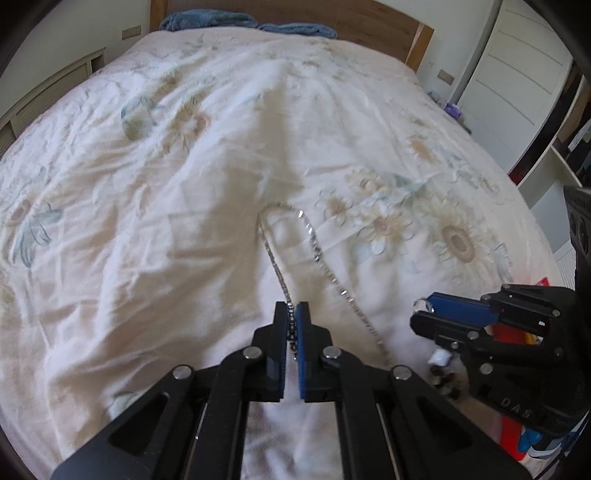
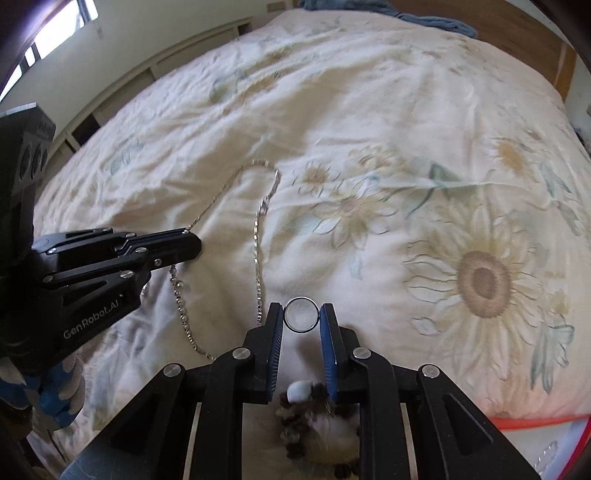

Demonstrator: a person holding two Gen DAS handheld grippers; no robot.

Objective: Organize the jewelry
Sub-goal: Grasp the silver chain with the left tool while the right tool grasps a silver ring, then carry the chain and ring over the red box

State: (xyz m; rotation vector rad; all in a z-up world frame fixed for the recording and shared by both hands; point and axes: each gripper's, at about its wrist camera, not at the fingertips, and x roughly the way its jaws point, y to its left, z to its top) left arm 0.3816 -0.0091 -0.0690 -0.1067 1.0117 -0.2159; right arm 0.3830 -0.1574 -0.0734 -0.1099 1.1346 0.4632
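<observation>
Silver chain necklace (image 1: 314, 243) lies in a long loop on the floral bedspread (image 1: 147, 184), its bend far up the bed and both strands running back toward you. Your left tongs (image 1: 291, 314) are clamped shut on one end of that chain; the right wrist view shows the same pinch at the tips, with a beaded stretch of chain (image 2: 181, 295) hanging below them. Your right tongs (image 2: 301, 314) grip a small silver ring (image 2: 301, 314), held upright between the blue pads (image 2: 327, 332) at the very tips, just above the bedspread. The second strand of the necklace passes close beside the left finger of the right tongs. Below the right tongs sits a dark beaded cluster with a white bead (image 2: 301, 391); its kind cannot be told. An orange-rimmed item (image 2: 535, 421) shows at the lower right edge. Blue fabric (image 1: 210, 20) lies at the wooden headboard (image 1: 369, 22).
</observation>
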